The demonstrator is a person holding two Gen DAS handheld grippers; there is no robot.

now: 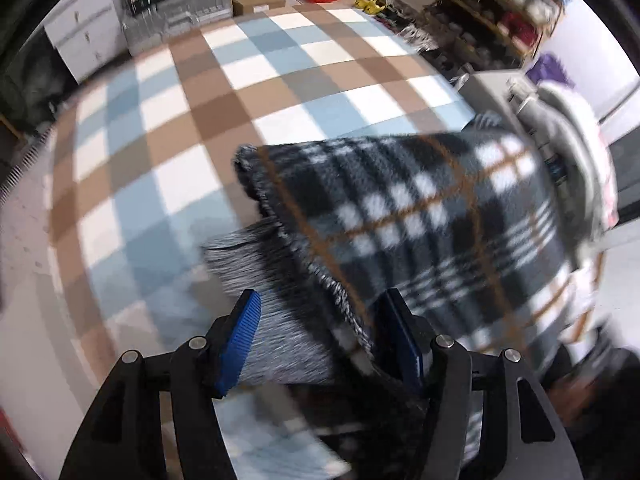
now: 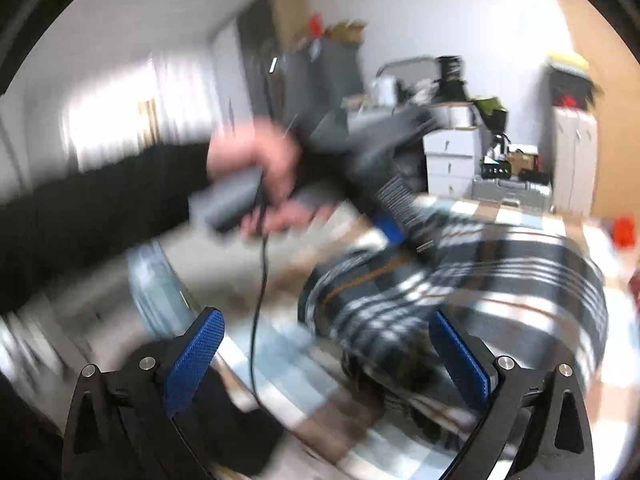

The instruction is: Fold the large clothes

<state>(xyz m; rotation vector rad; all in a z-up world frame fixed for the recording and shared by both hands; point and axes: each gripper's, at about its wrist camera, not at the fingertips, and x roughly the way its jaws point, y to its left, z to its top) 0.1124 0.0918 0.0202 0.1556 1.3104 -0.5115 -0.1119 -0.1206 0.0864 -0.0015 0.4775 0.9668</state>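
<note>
Right gripper (image 2: 326, 344) jaws wide apart, nothing clamped — blurred plaid garment (image 2: 480, 280) beyond; hand (image 2: 260, 176) gripping left gripper's handle.

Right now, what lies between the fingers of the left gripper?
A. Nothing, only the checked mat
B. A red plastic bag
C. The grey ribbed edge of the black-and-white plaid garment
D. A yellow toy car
C: in the left wrist view the plaid garment reaches down between the left gripper's blue fingers, its grey ribbed edge filling the gap, while the checked mat lies beyond.
</note>
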